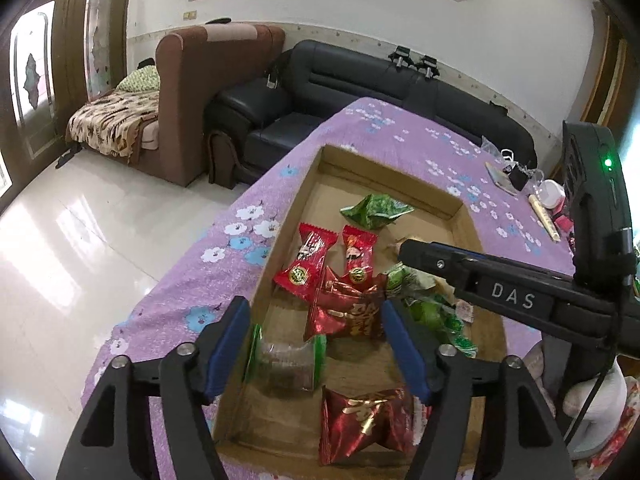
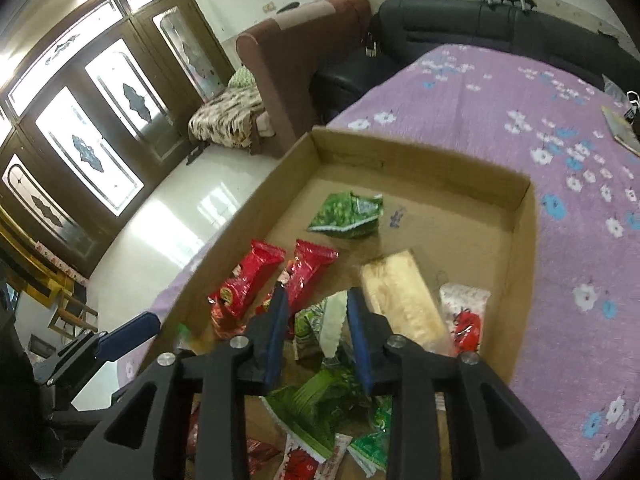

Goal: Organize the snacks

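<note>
On the purple flowered cloth (image 1: 360, 136) of the desk, a shallow cardboard tray (image 1: 304, 184) is seen, and the snacks are gathered inside it. Near the tray's far wall a crumpled green packet (image 1: 376, 209) is lain alone. Nearer than it, two red wrapped candies (image 1: 305, 261) are set side by side, and against their near ends a dark red foil packet (image 1: 347, 315) is piled. A clear roll-shaped pack with green ends (image 1: 287, 365) is placed by the tray's left wall, and another red foil packet (image 1: 366, 424) is found at the near wall. The left gripper (image 1: 314, 346) is held above these with its jaws wide apart, nothing being gripped between them. The right gripper (image 2: 318, 338) is lowered over a heap of green wrappers (image 2: 320, 398) toward the tray's right side; its jaws are partly apart around a pale serrated wrapper edge (image 2: 334, 326), though whether contact is made cannot be told. Just right of that gripper, a tan oblong bar (image 2: 404, 304) and a white-and-red sachet (image 2: 466, 316) are seen.
</note>
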A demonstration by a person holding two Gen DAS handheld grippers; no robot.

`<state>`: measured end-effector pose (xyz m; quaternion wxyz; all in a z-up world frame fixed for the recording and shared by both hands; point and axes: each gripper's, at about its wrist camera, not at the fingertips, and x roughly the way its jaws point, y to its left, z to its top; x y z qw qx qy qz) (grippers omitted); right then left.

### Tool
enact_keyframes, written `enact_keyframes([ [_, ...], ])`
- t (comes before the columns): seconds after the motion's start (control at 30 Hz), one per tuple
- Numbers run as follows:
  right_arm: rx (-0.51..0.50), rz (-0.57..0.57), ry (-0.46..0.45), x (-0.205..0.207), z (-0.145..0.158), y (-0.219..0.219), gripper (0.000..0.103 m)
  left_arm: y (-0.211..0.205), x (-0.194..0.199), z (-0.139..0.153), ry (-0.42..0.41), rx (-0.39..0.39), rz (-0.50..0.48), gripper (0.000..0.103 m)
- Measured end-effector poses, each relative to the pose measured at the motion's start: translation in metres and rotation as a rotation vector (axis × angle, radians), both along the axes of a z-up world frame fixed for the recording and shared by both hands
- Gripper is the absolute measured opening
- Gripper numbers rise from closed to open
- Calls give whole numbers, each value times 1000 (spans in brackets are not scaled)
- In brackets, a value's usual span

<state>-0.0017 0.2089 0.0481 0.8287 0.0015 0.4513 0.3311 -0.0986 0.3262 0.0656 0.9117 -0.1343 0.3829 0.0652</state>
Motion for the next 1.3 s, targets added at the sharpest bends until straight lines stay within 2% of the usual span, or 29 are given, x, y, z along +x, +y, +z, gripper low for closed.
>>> enact_keyframes([
  [0.2, 37, -48, -59, -16, 23, -26, 37, -12, -19, 24, -80, 57, 28, 80],
  [0.43, 7, -123, -182, -57, 38, -67, 49, -36, -56, 62, -268, 230, 145, 103],
  [0.57, -21, -155, -214, -80, 33, -87, 54, -50, -76, 80, -371, 262, 184, 102],
  [0.7, -15, -189, -227, -98, 29, -107, 57, -61, -88, 90, -423, 276, 204, 102],
  [0.83, -9, -212, -249, -112, 31, -121, 61, -78, -102, 97, -460, 361, 281, 102],
  [0.97, -18, -203, -282, -125, 34, -123, 66, -92, -104, 92, -426, 411, 338, 103],
  [1.13, -47, -191, -303, -136, 33, -123, 69, -98, -86, 75, -302, 415, 285, 103],
  [1.3, -81, -182, -296, -142, 26, -121, 70, -102, -86, 73, -284, 387, 257, 103],
])
